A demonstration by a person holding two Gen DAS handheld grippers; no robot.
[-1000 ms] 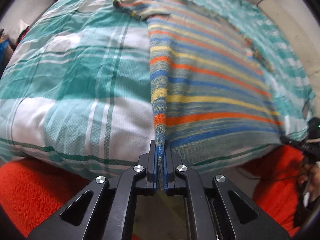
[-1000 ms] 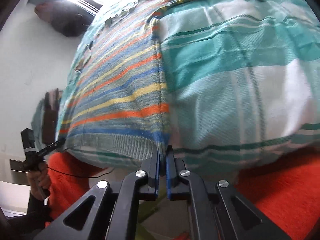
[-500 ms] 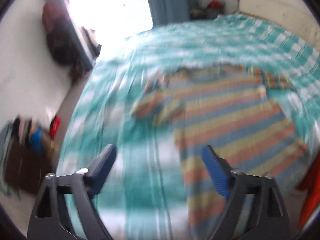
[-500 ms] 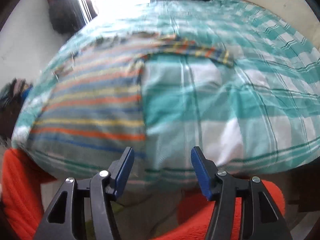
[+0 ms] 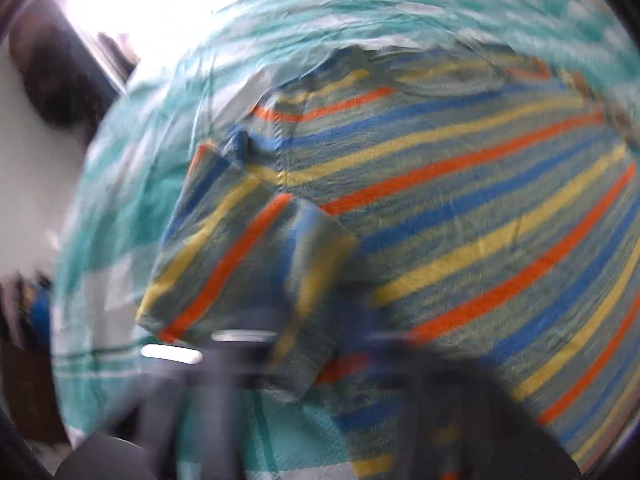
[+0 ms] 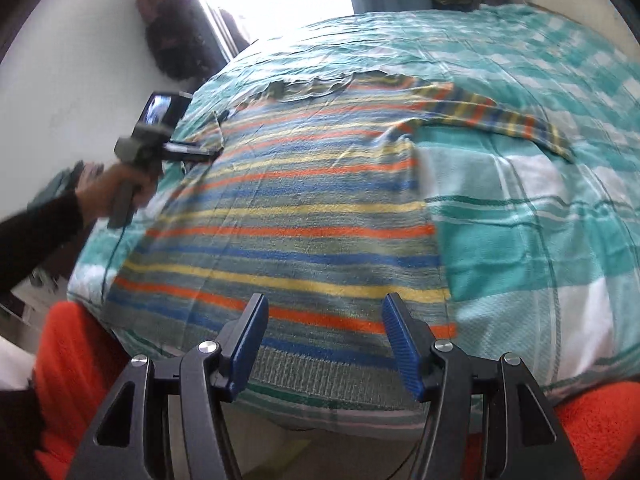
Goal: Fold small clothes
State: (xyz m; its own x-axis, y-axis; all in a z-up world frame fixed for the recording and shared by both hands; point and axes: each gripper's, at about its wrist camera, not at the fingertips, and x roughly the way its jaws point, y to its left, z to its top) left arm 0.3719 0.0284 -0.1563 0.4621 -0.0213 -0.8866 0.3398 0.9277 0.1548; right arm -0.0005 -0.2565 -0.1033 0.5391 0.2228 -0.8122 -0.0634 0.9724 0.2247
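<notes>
Here, one striped top (image 6: 304,216) spread flat

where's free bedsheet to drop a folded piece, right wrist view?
Best patch: bare teal-and-white checked bedsheet beside the striped knit sweater, below its outstretched sleeve. More bare sheet beyond the collar, toward the window. Crowded on the other side: the left gripper is at the other sleeve.
</notes>
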